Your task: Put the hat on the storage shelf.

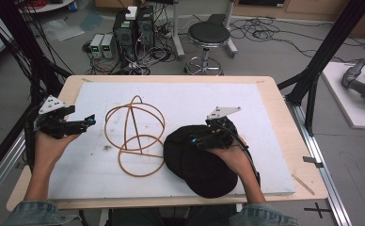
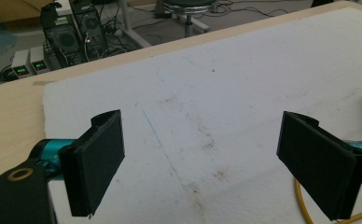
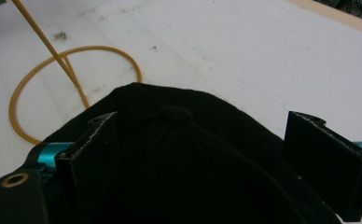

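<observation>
High view, over a white foam board (image 1: 246, 101) on a wooden table (image 1: 284, 122): a person's right gripper (image 1: 204, 140) sits over the crown of a black cap (image 1: 204, 174) that lies at the board's near edge, just right of a yellow wire stand (image 1: 136, 136). Right gripper view shows its jaws standing wide apart on either side of the cap's crown, the top button (image 3: 172, 113) between them, nothing clamped yet. The left gripper (image 1: 84, 121) hovers near the board's left edge, well apart from the cap, its jaws likewise spread over bare foam in the left gripper view. The step in hand appears to be taking hold of the cap, probably to set it on the stand. To do it well, the right jaws should drop until fabric sits deep between the pads, then pinch a firm fold near the button, not a thin edge that could slip. The free left gripper could steady the light stand, which looks easy to tip.
</observation>
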